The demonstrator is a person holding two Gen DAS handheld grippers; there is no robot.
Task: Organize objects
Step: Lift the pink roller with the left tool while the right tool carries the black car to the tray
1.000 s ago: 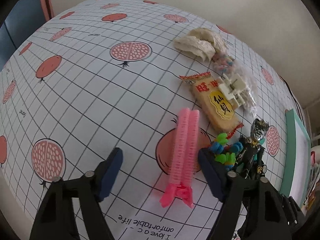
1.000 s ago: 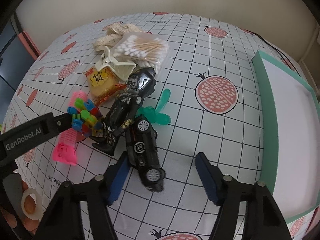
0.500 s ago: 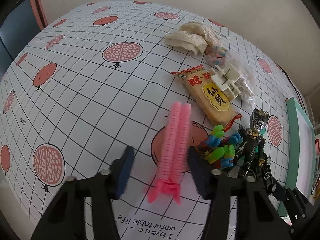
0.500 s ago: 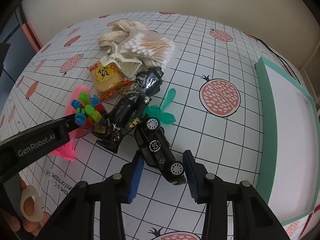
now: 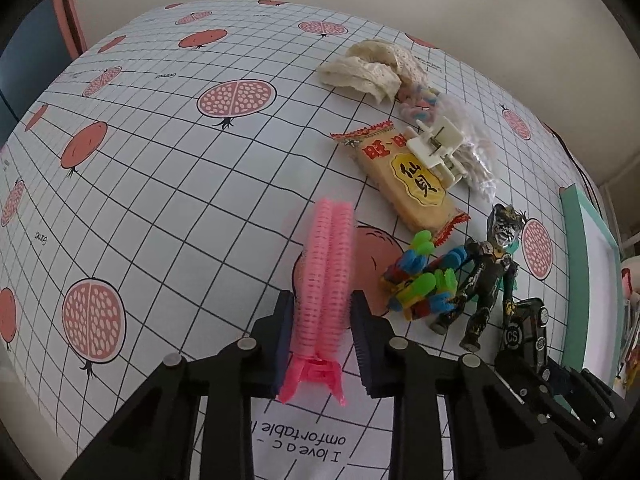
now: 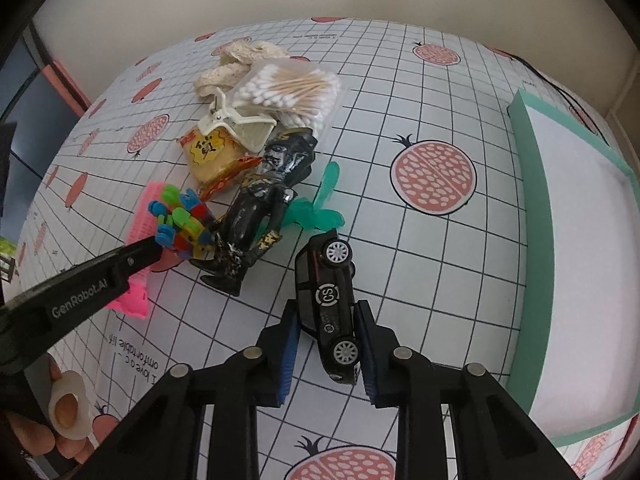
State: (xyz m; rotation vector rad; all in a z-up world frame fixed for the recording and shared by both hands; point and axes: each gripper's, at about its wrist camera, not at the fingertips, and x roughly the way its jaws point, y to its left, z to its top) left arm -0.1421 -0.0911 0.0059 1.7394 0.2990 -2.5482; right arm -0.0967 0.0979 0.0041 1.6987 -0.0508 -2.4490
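My left gripper (image 5: pixel 322 340) is shut on a pink hair roller clip (image 5: pixel 325 280) that lies on the pomegranate tablecloth; the jaws press its sides near the clip end. My right gripper (image 6: pixel 326 350) is shut on a black toy car (image 6: pixel 330 304) marked "CS", with its wheels turned up toward the camera. The car also shows in the left wrist view (image 5: pixel 526 330). The left gripper's arm (image 6: pixel 80 292) crosses the lower left of the right wrist view.
A pile sits beyond: colourful block toy (image 5: pixel 424 280), black action figure (image 6: pixel 264 204), snack packet (image 5: pixel 404 176), white claw clip (image 5: pixel 438 148), cotton swabs bag (image 6: pixel 292 92), lace cloth (image 5: pixel 372 68), green propeller toy (image 6: pixel 324 204). A teal-rimmed white tray (image 6: pixel 528 184) stands at the right.
Both grippers have moved forward and closed: the left on the pink roller clip, the right on the black toy car, which has turned more lengthwise between the jaws.
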